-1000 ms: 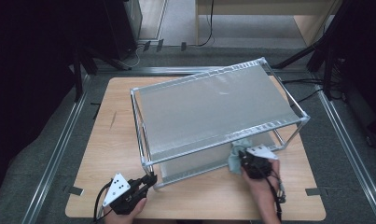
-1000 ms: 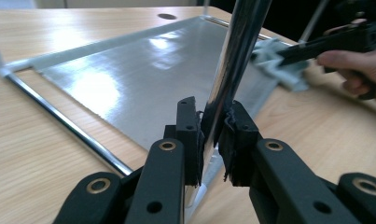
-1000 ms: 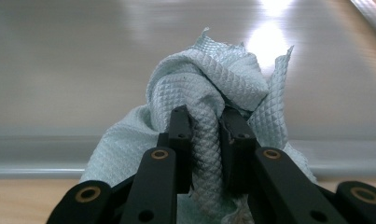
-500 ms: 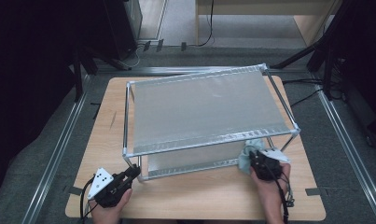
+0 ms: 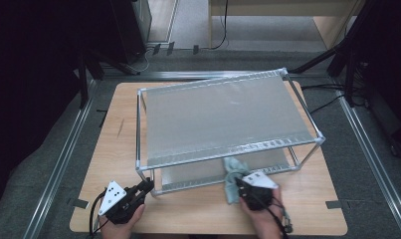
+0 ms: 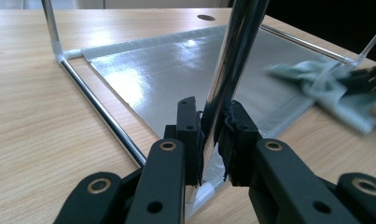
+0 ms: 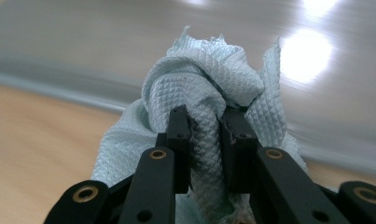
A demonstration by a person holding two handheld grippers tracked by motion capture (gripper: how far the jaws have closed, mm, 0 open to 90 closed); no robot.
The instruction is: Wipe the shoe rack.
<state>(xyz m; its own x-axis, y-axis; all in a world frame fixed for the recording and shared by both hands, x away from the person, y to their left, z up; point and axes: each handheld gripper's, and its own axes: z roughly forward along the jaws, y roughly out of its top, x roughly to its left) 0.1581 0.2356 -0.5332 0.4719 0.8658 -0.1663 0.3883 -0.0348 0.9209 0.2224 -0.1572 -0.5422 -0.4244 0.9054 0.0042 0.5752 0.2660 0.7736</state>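
1. Since the earlier frames the two-tier metal rack (image 5: 223,117) has swung round on the wooden table (image 5: 113,149): its long side now runs nearly square to the table's near edge, and the right gripper (image 5: 239,183) with its cloth has shifted across the front of the lower shelf.
2. From the high view the whole rack is visible, with its silvery top shelf, chrome corner posts and lower shelf (image 5: 188,175) beneath; neither gripper view takes in the top shelf.
3. At the rack's near left corner the left gripper (image 5: 147,185) is clamped on the upright post (image 6: 232,60). Its own view shows what the high view cannot: both pads pinching the chrome tube just above the white corner joint, the glossy lower shelf stretching beyond.
4. Pinched between the right gripper's jaws is a bunched pale blue-green cloth (image 7: 209,98), pressed at the lower shelf's front edge, near the right post.
5. Close up, the right gripper view shows the cloth's fine diamond weave and twisted folds; overhead it is merely a crumpled pale patch (image 5: 233,172).
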